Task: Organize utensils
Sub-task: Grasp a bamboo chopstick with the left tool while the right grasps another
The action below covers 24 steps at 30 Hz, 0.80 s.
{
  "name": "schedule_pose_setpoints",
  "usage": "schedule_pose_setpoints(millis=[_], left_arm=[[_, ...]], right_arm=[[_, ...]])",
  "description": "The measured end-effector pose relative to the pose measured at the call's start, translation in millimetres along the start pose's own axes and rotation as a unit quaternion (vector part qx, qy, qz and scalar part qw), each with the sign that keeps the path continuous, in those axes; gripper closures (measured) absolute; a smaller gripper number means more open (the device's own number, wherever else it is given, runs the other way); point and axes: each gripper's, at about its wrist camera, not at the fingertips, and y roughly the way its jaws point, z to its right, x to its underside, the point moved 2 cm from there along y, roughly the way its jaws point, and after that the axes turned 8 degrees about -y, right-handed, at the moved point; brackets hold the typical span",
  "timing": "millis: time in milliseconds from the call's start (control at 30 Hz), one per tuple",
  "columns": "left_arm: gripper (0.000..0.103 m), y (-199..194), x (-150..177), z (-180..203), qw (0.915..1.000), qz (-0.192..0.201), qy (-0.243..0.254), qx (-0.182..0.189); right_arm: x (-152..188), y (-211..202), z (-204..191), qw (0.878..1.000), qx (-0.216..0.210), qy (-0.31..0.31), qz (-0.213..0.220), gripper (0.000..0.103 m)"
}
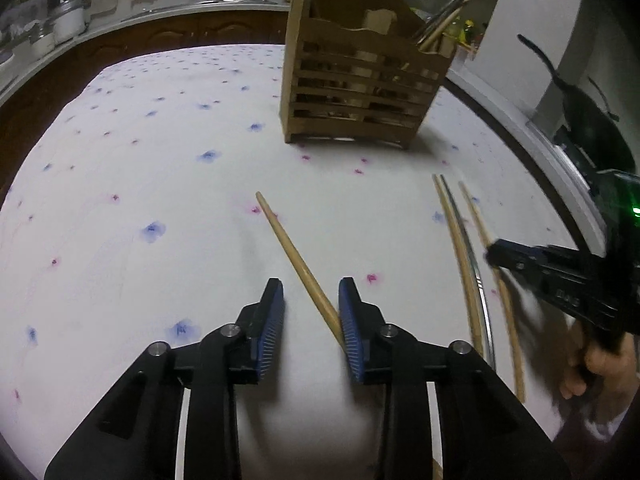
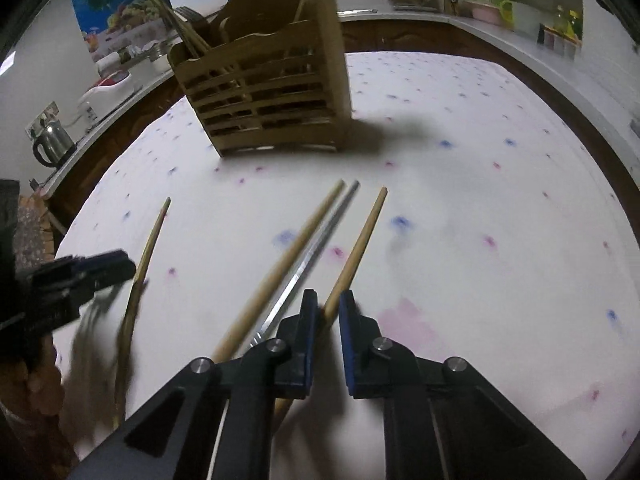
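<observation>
- Blue-padded and low over the cloth, our left gripper point(image 1: 311, 312) stands with a clear gap between its jaws; a lone wooden chopstick point(image 1: 294, 258) runs between them, its butt against the right-hand pad only, so we read this one as not yet clamped.
- On the floral-print table point(image 1: 140, 152), that chopstick lies apart from the rest, its thin tip aimed up toward the wooden utensil holder point(image 1: 360, 92) at the far edge.
- Further right, a second wooden chopstick point(image 2: 280, 264) and a steel chopstick point(image 2: 316, 248) lie side by side, touching or nearly so, both loose on the cloth.
- Rightmost, our right gripper point(image 2: 329, 308) has its jaws drawn in narrowly on a third wooden chopstick point(image 2: 360, 248); the left pad touches the stick, but whether the right one bears on it we cannot tell.
- Behind it all, the slatted holder already carries several chopsticks, leaning out of its compartments.
- As we judge it, the step in hand is the pick-up: each gripper taking one stick off the table.
- What the next move calls for, in our view: the left jaws closing squarely on their stick, then both lifting and tipping the sticks upright before they drop into the holder, without nudging the loose pair.
</observation>
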Motion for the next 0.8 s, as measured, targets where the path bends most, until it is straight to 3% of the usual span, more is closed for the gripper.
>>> schedule_pose_setpoints(millis=[100,133,333,533,800], left_arm=[[0.074,4,-3,-4,0.9998,-0.001,-0.015,-0.01],[0.074,4,-5,-5,0.9997,0.0,-0.022,-0.007],[0.074,10,-10,-6,0.9994,0.0,-0.031,-0.015],[0.074,15,-11,-7,0.9995,-0.004,-0.029,-0.014],[0.074,29,-26,0,0.9997,-0.011,-0.02,-0.003]], right_arm=[[-2,-3,4,1.0,0.015,0.004,-0.006,0.091],[-3,-3,5,1.0,0.018,0.009,-0.004,0.086],[-27,-8,-3,0.999,-0.015,0.027,0.043,0.087],[-40,34,-19,1.0,-0.025,0.011,-0.001,0.09],[-41,37,-22,0.999,-0.037,0.01,0.003,0.09]])
